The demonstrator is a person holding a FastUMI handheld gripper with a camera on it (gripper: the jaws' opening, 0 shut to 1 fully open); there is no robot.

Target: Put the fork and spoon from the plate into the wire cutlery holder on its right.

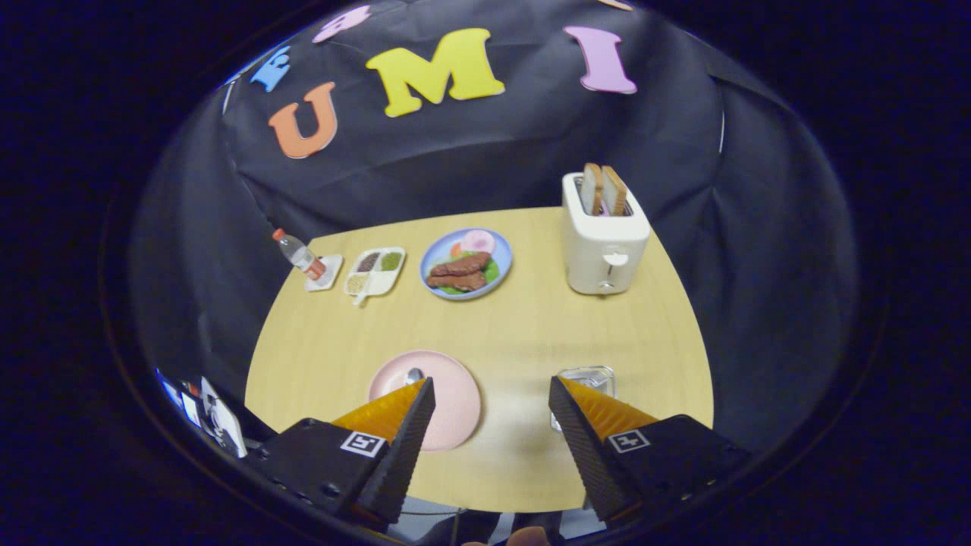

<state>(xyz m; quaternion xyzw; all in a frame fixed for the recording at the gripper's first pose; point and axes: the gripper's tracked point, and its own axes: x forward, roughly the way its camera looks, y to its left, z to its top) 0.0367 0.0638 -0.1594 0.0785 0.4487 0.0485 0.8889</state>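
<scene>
A pink plate (455, 394) lies on the wooden table near its front edge, partly behind my left finger. The bowl of a spoon (414, 374) peeks out just above that fingertip; the rest of the spoon and the fork are hidden by the finger. The wire cutlery holder (586, 375) stands to the plate's right, partly behind my right finger. My gripper (493, 388) hangs above the table's front edge, open, with bare table between its fingers.
A white toaster (604, 239) with two bread slices stands at the back right. A blue plate of food (466, 264), a divided white tray (375, 271) and a small bottle (299, 255) line the far side of the table (516, 326).
</scene>
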